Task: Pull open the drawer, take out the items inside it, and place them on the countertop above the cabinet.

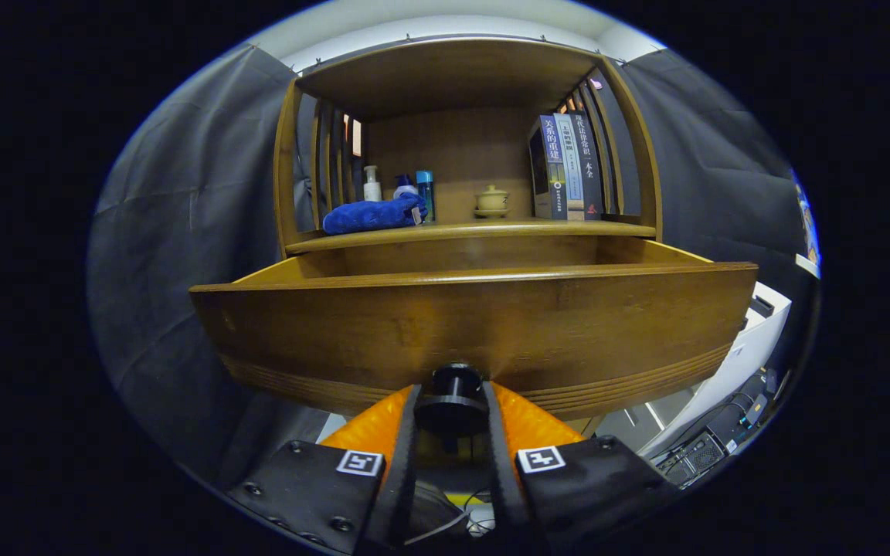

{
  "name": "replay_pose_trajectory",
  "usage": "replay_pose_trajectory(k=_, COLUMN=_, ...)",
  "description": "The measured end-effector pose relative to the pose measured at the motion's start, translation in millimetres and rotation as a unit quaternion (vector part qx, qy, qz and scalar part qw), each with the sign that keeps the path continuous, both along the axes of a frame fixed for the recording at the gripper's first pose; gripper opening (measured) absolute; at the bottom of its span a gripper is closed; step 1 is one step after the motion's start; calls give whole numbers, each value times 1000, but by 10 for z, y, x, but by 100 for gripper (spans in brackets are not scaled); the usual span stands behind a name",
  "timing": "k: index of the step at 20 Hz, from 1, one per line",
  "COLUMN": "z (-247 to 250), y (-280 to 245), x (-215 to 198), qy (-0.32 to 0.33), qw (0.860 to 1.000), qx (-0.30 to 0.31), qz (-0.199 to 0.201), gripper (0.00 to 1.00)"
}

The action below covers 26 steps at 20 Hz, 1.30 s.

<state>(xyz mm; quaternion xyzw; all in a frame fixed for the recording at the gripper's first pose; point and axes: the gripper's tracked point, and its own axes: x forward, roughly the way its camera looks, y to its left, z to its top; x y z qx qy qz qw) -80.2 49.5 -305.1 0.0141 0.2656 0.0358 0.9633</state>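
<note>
1. Gripper view, tool state: the gripper (pixel 451 413) is closed on the drawer knob (pixel 453 395); both fingers press against the sides of the dark round knob, which sits between them
2. Gripper view, drawer: the wooden drawer (pixel 476 324) stands pulled out from the cabinet (pixel 453 77), its front panel just ahead of the fingers and its side walls running back to the cabinet body. The interior of the drawer is hidden behind the front panel, so its contents cannot be told
3. Gripper view, countertop: the countertop (pixel 468 229) lies directly above the open drawer, beyond the front panel. On it, toward the left, a blue cloth (pixel 371 215) lies near the front edge
4. Behind the cloth stand a white pump bottle (pixel 371 184), a blue-capped bottle (pixel 405 186) and a blue cylindrical container (pixel 425 193), close together
5. Near the middle of the countertop, toward the back wall, a small lidded cup (pixel 491 201) rests on a saucer
6. At the right, a row of books (pixel 566 166) stands upright against the slatted side of the cabinet
</note>
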Motion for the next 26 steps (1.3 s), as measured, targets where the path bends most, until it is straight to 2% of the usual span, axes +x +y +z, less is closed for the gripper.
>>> replay_pose_trajectory(k=1, z=-10, y=26, x=-9, qy=3, qw=1000, qx=-1, qz=5, gripper=51)
replay_pose_trajectory(k=4, z=-63, y=55, x=-120, qy=13, qw=1000, qx=-3, qz=7, gripper=73)
replay_pose_trajectory(k=7, z=171, y=63, x=-120, qy=-19, qw=1000, qx=5, qz=7, gripper=96)
replay_pose_trajectory(k=9, z=566, y=61, x=-51, qy=-79, qw=997, qx=16, qz=7, gripper=96)
replay_pose_trajectory(k=13, z=1701, y=-9, x=246, qy=-181, qw=983, qx=26, qz=3, gripper=95)
replay_pose_trajectory(k=15, z=2167, y=-47, x=537, qy=-201, qw=979, qx=17, qz=7, gripper=96)
replay_pose_trajectory(k=18, z=2525, y=76, x=987, qy=-186, qw=982, qx=17, qz=37, gripper=96)
replay_pose_trajectory(k=20, z=2516, y=97, x=1375, qy=-156, qw=986, qx=-6, qz=52, gripper=96)
replay_pose_trajectory(k=23, z=2070, y=172, x=1805, qy=-75, qw=994, qx=-29, qz=68, gripper=96)
replay_pose_trajectory(k=26, z=1487, y=217, x=1924, qy=39, qw=997, qx=-20, qz=66, gripper=97)
